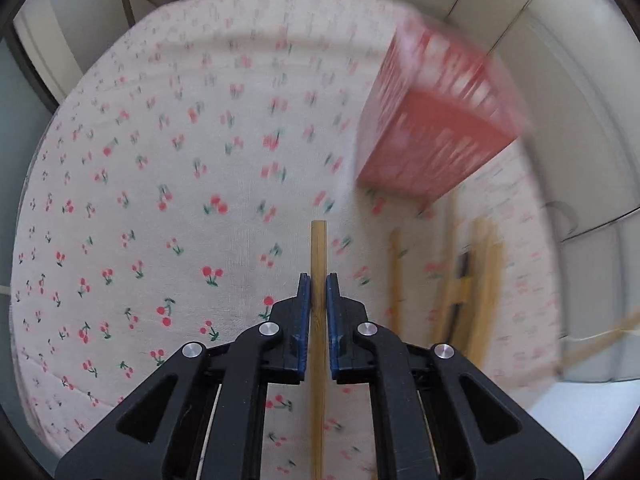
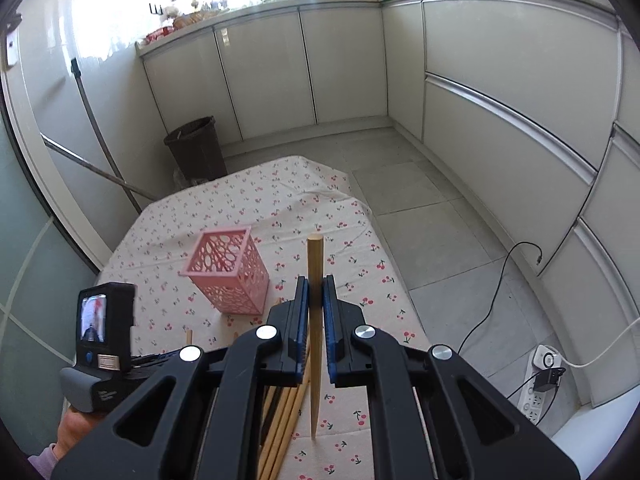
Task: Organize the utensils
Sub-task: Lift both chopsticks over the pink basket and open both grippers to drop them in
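A home kitchen: pale cabinets [image 2: 344,64], cluttered countertop [image 2: 280,0], tiled floor [image 2: 440,248], bin [image 2: 196,148].

A pink perforated holder [image 2: 226,272] stands upright and empty on the cherry-print cloth. One bamboo chopstick [image 2: 315,320] is raised clear of the cloth, pointed tip down. Another chopstick [image 1: 318,320] is also gripped. The remaining chopsticks [image 2: 284,412] lie bundled near the holder.
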Demonstrator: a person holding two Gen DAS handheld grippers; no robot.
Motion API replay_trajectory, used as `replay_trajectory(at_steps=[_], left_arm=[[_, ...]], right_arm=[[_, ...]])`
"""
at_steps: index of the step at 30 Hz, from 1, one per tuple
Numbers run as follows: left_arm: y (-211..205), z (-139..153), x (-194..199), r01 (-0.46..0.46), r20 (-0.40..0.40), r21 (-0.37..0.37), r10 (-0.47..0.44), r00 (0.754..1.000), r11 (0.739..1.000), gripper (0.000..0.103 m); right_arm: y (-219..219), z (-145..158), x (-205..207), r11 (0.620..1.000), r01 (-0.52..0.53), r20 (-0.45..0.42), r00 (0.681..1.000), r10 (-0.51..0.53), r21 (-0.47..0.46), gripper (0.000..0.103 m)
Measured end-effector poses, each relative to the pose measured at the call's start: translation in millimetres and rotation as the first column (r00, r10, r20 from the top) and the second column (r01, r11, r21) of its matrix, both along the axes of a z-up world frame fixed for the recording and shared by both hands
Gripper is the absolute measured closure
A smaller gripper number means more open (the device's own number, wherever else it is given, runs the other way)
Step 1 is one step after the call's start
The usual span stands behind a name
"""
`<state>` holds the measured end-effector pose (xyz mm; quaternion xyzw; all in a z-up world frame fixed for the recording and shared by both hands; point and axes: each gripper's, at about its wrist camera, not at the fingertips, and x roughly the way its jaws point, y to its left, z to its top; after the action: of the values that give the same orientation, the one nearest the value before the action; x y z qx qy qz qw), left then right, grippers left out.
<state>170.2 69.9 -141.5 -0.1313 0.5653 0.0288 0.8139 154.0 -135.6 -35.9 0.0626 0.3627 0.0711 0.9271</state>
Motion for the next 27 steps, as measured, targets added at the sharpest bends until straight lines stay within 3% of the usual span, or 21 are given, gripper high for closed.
replay_trajectory(at_steps=[4, 9, 19, 24, 27], left_arm=[[9.8, 65.4, -22.9, 0.030, 0.169, -0.061, -0.019, 0.986, 0.998, 0.096], [10.8, 127.4, -48.0, 0.046, 0.319, 0.000, -0.044, 0.947, 0.999, 0.096], [8.1, 237.7, -40.1, -0.003, 0.550, 0.017, -0.007, 0.835, 1.000, 0.097], [-8.6, 263.8, -4.1, 0.000, 0.586, 0.034, -0.020, 0.810, 0.999, 0.097], [-16.1, 256.5, 16.5, -0.015, 0.583, 0.062, -0.024, 0.812, 0.998, 0.097]], right_arm=[[-8.8, 25.0, -10.7, 0.998, 0.000, 0.049, 0.999, -0.003, 0.059, 0.095], [-20.6, 58.0, -21.2, 0.990, -0.005, 0.105, 0.994, -0.010, 0.141, 0.095], [-37.8, 106.7, 8.7, 0.968, 0.017, 0.169, 0.984, -0.061, 0.252, 0.095], [-35.9, 125.1, 29.4, 0.960, 0.013, 0.200, 0.977, -0.072, 0.279, 0.095], [-33.1, 128.9, 42.9, 0.954, 0.013, 0.206, 0.975, -0.078, 0.298, 0.095]])
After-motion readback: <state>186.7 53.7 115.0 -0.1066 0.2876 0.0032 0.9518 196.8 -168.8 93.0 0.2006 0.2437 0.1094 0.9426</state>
